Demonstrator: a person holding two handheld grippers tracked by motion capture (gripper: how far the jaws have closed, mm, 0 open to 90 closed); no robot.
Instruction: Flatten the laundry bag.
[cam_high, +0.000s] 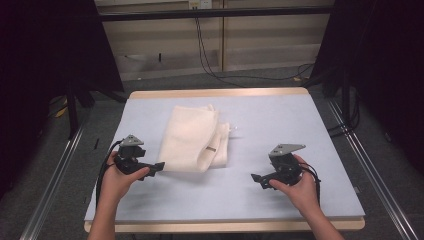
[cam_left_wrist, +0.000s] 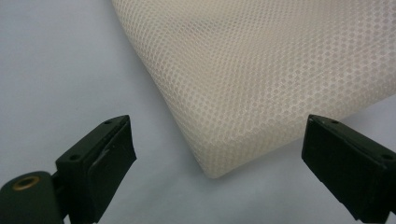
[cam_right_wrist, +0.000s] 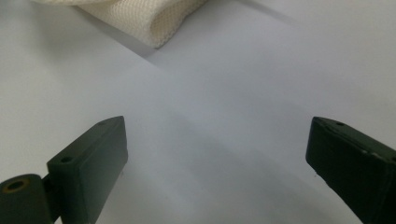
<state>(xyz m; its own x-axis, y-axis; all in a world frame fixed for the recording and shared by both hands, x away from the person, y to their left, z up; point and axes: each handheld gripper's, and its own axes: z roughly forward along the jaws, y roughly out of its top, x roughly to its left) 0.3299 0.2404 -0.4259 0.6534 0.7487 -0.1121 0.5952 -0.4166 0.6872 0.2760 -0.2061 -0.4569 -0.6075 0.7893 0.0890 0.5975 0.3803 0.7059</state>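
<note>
A folded cream mesh cloth (cam_high: 194, 139) lies on the pale blue table top (cam_high: 270, 125), left of centre. My left gripper (cam_high: 158, 167) sits just off the cloth's near left corner, pointing right, jaws wide open. In the left gripper view that corner of the cloth (cam_left_wrist: 243, 84) lies just beyond my left gripper (cam_left_wrist: 219, 158), not between the jaws. My right gripper (cam_high: 257, 180) rests on the table to the right of the cloth, pointing left, also open and holding nothing. The right gripper view shows a cloth edge (cam_right_wrist: 140, 18) well beyond my right gripper (cam_right_wrist: 217, 163).
The table has a wooden rim (cam_high: 220, 93) at the far side. Metal rails (cam_high: 367, 165) run along both sides on the floor. Cables (cam_high: 210, 60) hang by the back wall. Bare table surface lies to the right of the cloth.
</note>
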